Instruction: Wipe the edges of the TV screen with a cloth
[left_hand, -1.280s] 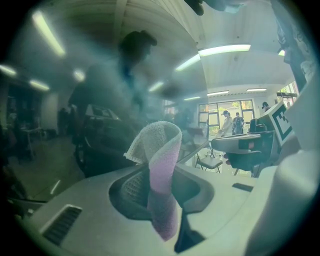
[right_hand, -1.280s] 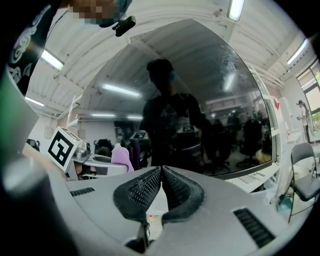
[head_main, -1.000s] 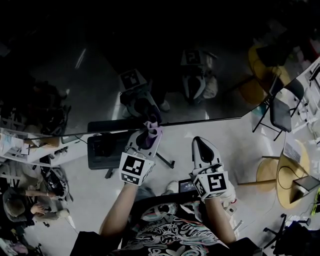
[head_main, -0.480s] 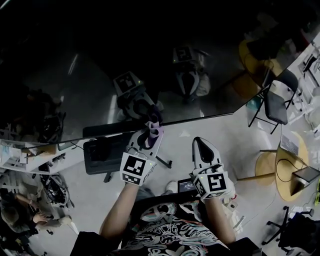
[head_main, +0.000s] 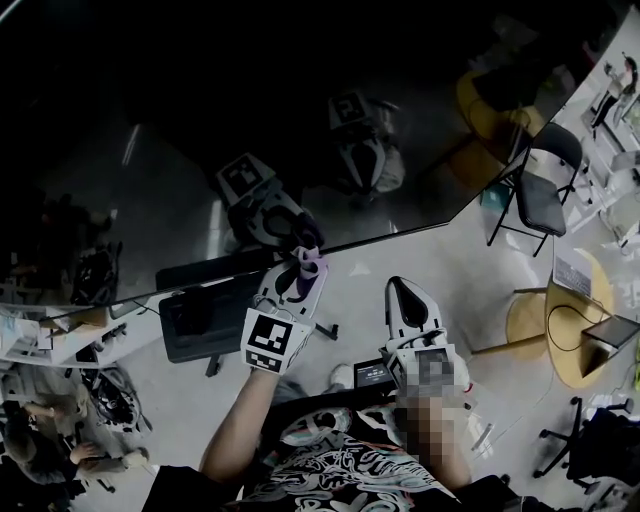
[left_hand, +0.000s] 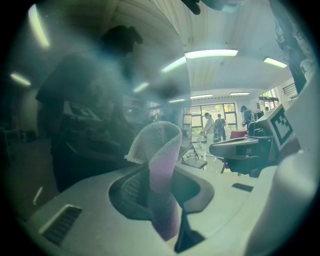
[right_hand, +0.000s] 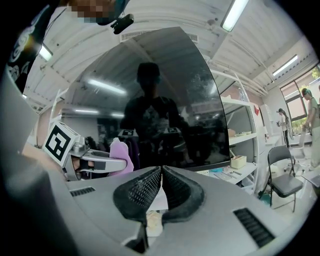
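White left claw (head_main: 302, 268), swirl-print shirt (head_main: 330, 468)

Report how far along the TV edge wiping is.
Done: the left gripper is shut on the purple cloth. In hand: the cloth meets the TV screen's lower edge. Left: nothing visible shows which edges are wiped, so treat the rest as pending. The right gripper is shut, empty, off the screen.
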